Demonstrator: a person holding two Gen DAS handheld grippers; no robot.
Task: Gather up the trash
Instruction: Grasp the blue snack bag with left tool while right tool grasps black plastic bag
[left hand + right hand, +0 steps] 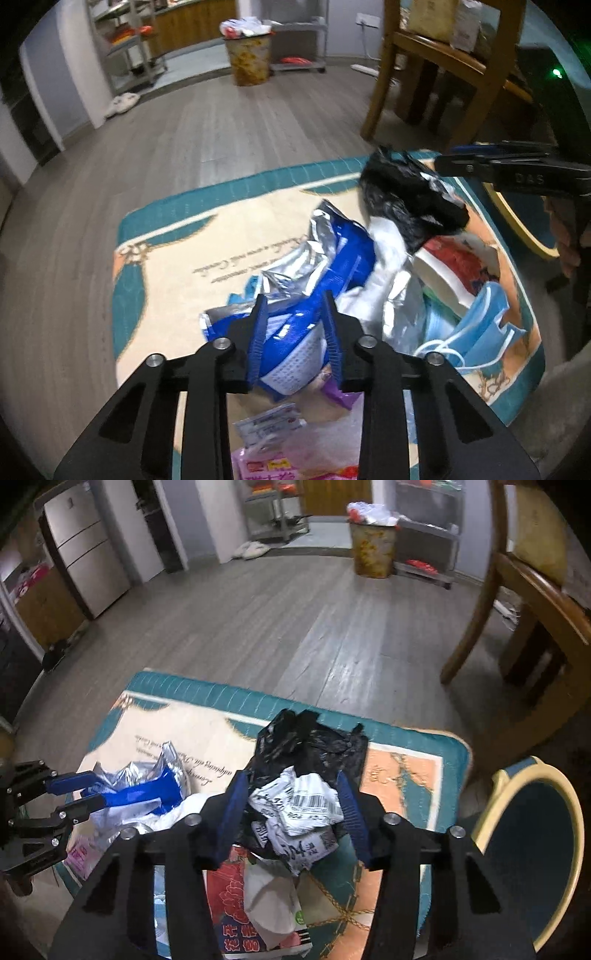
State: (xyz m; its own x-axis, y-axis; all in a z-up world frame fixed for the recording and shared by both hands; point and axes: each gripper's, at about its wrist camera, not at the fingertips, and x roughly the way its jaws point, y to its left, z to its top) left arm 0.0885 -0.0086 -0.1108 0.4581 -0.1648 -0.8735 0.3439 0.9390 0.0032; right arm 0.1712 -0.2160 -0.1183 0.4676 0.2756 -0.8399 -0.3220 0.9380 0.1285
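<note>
Here the collecting is judged barely begun: the trash is seen heaped on the mat (177,258) on the floor, while the bin (250,59), already heaped above its rim, stands well apart at twelve o'clock. The left gripper (295,332) is seen with jaws narrowed around the blue and silver foil bag (328,258), which lies between them; whether the pads press on it cannot be told. The right gripper (295,808) is seen with jaws about half open astride the crumpled label paper (299,805) on the black bag (310,742), no firm squeeze being shown. A face mask (480,325) at three o'clock and the pink packet (258,465) at six o'clock are left untouched.
</note>
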